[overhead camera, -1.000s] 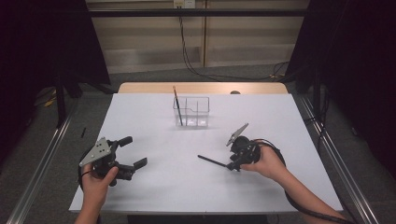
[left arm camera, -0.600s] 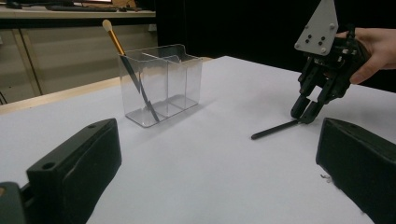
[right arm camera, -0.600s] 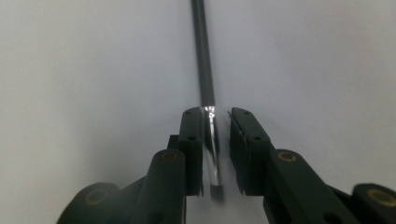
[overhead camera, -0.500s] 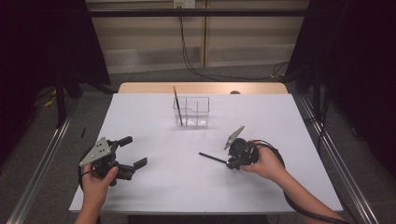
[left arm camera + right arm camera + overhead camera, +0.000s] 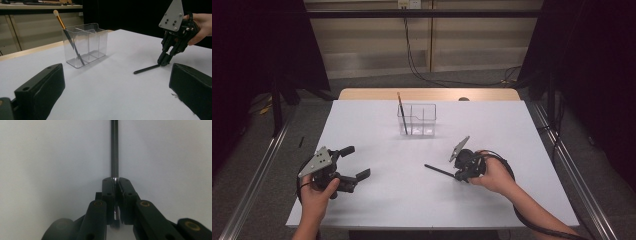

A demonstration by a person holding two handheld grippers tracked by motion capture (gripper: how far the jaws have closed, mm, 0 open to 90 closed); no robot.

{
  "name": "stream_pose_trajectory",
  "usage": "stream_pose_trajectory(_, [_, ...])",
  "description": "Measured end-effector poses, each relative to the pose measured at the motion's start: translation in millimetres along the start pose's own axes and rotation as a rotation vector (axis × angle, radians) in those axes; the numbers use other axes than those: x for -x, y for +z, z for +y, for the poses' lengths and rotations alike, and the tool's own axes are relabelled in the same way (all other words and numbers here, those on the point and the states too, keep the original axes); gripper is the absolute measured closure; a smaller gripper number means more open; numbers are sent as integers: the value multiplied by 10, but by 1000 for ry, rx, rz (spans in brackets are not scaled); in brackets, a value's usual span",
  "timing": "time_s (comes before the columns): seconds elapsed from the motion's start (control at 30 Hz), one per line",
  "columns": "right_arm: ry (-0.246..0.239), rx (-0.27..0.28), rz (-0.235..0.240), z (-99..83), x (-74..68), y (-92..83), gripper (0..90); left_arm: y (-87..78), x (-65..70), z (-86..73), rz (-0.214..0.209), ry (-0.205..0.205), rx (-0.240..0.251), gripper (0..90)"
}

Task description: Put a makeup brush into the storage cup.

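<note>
Black brush handle (image 5: 439, 171): slim dark rod lying flat on the white surface (image 5: 377, 210), on the near side of the clear organiser (image 5: 417, 120) and somewhat to that box's right, well apart from it. Long axis: runs level along the surface, free end pointing back toward the organiser's near left, other end caught in the right gripper (image 5: 458, 176). Right gripper: its jaws have just been closing and now stand clenched on the rod's end, the rod running straight out between them in the right gripper view (image 5: 114, 150); seen from the left gripper view (image 5: 163, 61) it tips steeply down onto the surface. Left gripper (image 5: 354, 162): released, jaws spread wide with nothing between them, resting low on the organiser's near left, well apart from the rod. Organiser contents: one gold-handled brush (image 5: 402, 112) leaning in the left compartment; remaining compartments look vacant. Judgement: carrying the rod to the organiser falls to the right hand, and calls for swinging the long axis from level to upright.
</note>
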State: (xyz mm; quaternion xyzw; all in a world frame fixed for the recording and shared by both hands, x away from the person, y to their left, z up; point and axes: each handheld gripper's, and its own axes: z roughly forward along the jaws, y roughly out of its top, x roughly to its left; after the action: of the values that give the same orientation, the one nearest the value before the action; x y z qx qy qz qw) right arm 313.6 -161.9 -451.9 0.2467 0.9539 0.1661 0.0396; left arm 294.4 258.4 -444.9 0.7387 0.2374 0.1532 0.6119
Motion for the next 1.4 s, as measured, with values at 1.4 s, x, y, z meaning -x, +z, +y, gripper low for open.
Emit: stream_pose_trajectory(1.4, [-6, -3, 38, 58, 18, 17, 804, 52, -8, -19, -8, -5, -25, 3])
